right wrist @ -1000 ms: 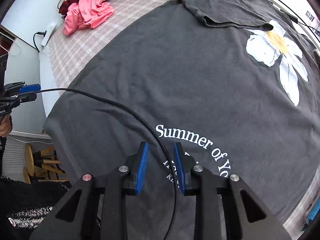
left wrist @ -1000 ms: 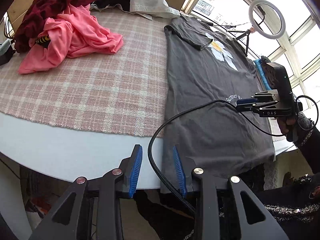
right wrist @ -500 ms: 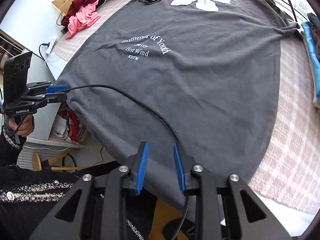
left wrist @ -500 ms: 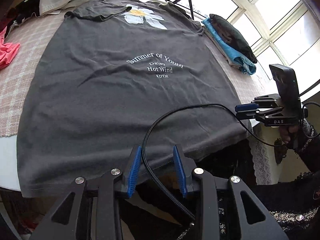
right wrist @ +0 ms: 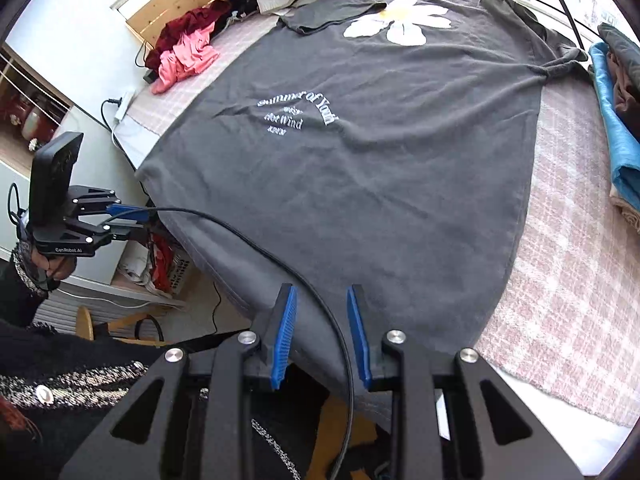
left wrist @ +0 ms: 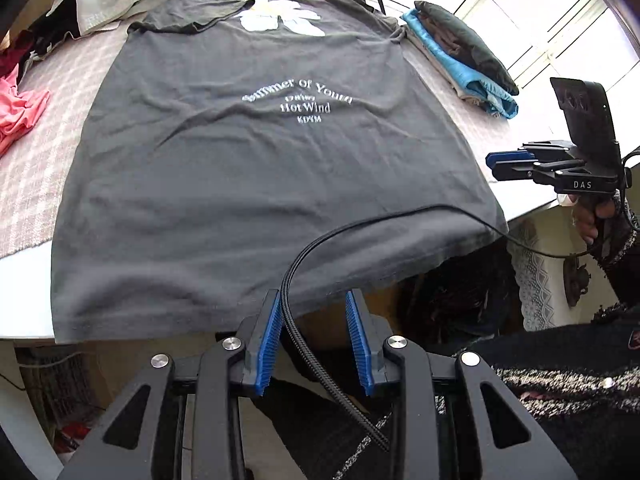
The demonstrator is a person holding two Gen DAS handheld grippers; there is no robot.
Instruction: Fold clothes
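Beyond table edge, T-shirt (left wrist: pixel 248 184) hem droops unseen.

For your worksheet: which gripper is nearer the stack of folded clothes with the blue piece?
Right. The right gripper hovers off the table edge just below the folded stack; the left gripper is across the grey T-shirt.

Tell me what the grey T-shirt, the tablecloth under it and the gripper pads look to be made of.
Grey T-shirt: soft matte knit, probably cotton; it wrinkles and drapes.
Tablecloth: pink-and-white checked weave, coarse, slightly fuzzy.
Gripper pads: blue, ribbed, likely rubber or soft plastic.
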